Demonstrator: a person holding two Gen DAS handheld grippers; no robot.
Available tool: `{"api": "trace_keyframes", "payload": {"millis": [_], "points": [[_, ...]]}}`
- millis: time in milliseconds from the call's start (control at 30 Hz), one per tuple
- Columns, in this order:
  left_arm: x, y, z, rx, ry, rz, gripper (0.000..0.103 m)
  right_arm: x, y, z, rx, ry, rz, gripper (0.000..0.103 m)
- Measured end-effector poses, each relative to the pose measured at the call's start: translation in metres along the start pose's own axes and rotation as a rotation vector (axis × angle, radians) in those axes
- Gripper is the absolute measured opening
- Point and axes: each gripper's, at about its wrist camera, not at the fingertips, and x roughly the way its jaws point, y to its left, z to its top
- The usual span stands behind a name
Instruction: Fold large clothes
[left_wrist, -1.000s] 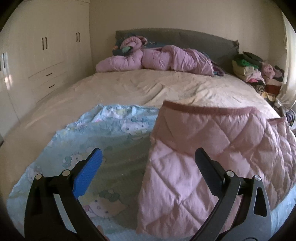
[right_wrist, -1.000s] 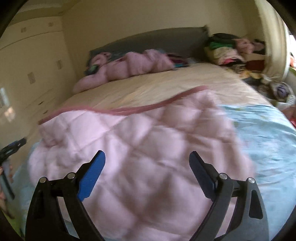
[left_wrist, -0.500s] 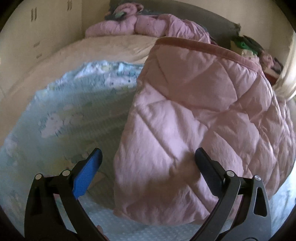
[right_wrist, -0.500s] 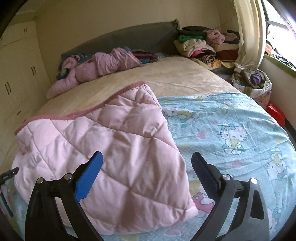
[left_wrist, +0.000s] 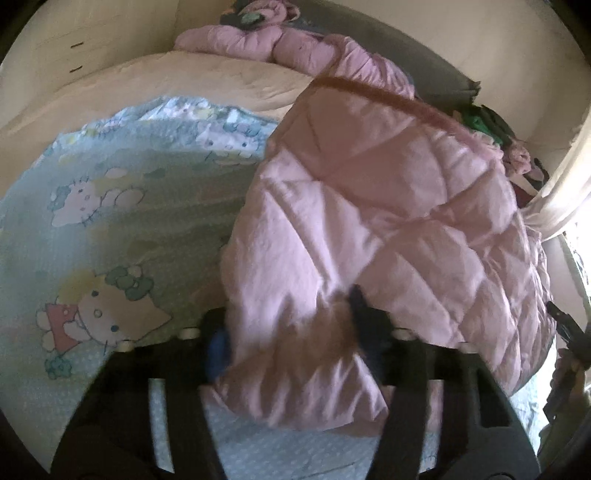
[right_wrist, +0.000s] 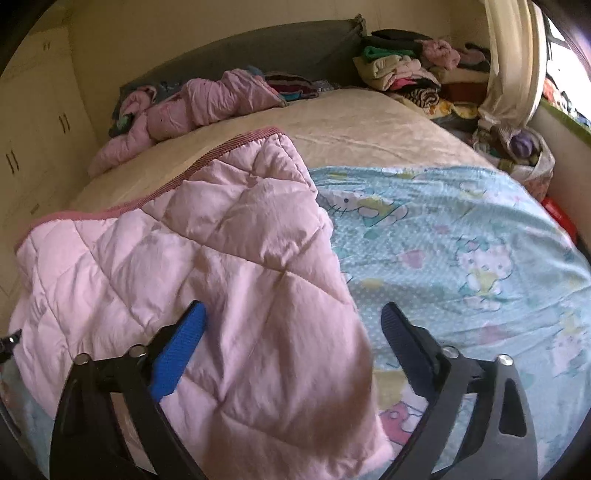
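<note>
Pink quilted blanket (left_wrist: 388, 206) (right_wrist: 207, 258) with a darker pink corded hem lies folded on a pale blue cartoon-cat bedsheet (left_wrist: 110, 229) (right_wrist: 461, 251), toward the bed's near edge. Left gripper (left_wrist: 288, 332): jaws narrowed, clamping the blanket's near left corner; image blurred. Right gripper (right_wrist: 291, 332): jaws wide, straddling the blanket's right border, holding nothing. Beyond, a crumpled pink padded garment (left_wrist: 280, 48) (right_wrist: 192, 103) along the grey headboard (right_wrist: 258, 48); stacked clothes (right_wrist: 413, 74) at the far right corner.

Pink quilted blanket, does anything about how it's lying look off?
Yes. The pink quilted blanket lies skewed across the blue cartoon sheet, its dark pink trimmed edge running diagonally and its near end bunched at the left hand-held gripper.
</note>
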Motion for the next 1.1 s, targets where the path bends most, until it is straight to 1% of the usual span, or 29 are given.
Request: {"api": "trace_keyframes", "payload": {"millis": [33, 67, 100, 133, 167, 200, 333, 433, 500, 600, 700, 800, 900, 1000, 1100], "points": [[-0.003, -0.004, 0.001, 0.018, -0.018, 0.004, 0.028, 0.001, 0.002, -0.003, -0.004, -0.003, -0.011, 0.056], [-0.005, -0.006, 0.002, 0.031, -0.033, 0.008, 0.025, 0.001, 0.004, -0.004, -0.012, -0.007, -0.013, 0.046], [-0.008, -0.01, 0.004, 0.046, -0.059, 0.012, 0.02, 0.001, 0.006, -0.004, -0.018, -0.009, -0.001, 0.028], [-0.011, -0.012, 0.008, 0.057, -0.083, 0.018, 0.015, -0.002, 0.008, -0.004, -0.022, -0.024, -0.01, 0.024], [-0.012, -0.013, 0.011, 0.062, -0.098, 0.028, 0.015, -0.006, 0.009, -0.002, -0.019, -0.038, -0.013, 0.022], [-0.013, -0.014, 0.015, 0.056, -0.113, 0.018, 0.015, -0.01, 0.01, 0.002, -0.006, -0.059, -0.012, 0.019], [-0.009, -0.024, 0.035, 0.075, -0.158, 0.015, 0.014, -0.02, 0.009, 0.021, 0.041, -0.133, -0.021, 0.018], [-0.003, -0.031, 0.05, 0.087, -0.191, 0.013, 0.014, -0.009, 0.008, 0.035, 0.07, -0.152, -0.036, 0.017], [0.005, -0.031, 0.058, 0.079, -0.191, 0.012, 0.014, 0.004, 0.005, 0.04, 0.097, -0.145, -0.05, 0.017], [0.025, -0.029, 0.061, 0.062, -0.172, 0.032, 0.014, 0.028, 0.004, 0.045, 0.118, -0.122, -0.083, 0.017], [0.045, -0.029, 0.061, 0.06, -0.151, 0.058, 0.014, 0.049, 0.008, 0.047, 0.085, -0.096, -0.126, 0.017], [0.06, -0.028, 0.06, 0.067, -0.132, 0.084, 0.016, 0.066, 0.004, 0.045, 0.085, -0.061, -0.16, 0.017], [0.069, -0.024, 0.06, 0.058, -0.116, 0.082, 0.017, 0.082, -0.005, 0.039, 0.123, -0.038, -0.137, 0.017], [0.076, -0.024, 0.059, 0.075, -0.108, 0.087, 0.019, 0.09, 0.0, 0.035, 0.085, -0.032, -0.173, 0.017], [0.079, -0.022, 0.057, 0.073, -0.101, 0.078, 0.02, 0.097, 0.0, 0.032, 0.08, -0.014, -0.185, 0.019]]}}
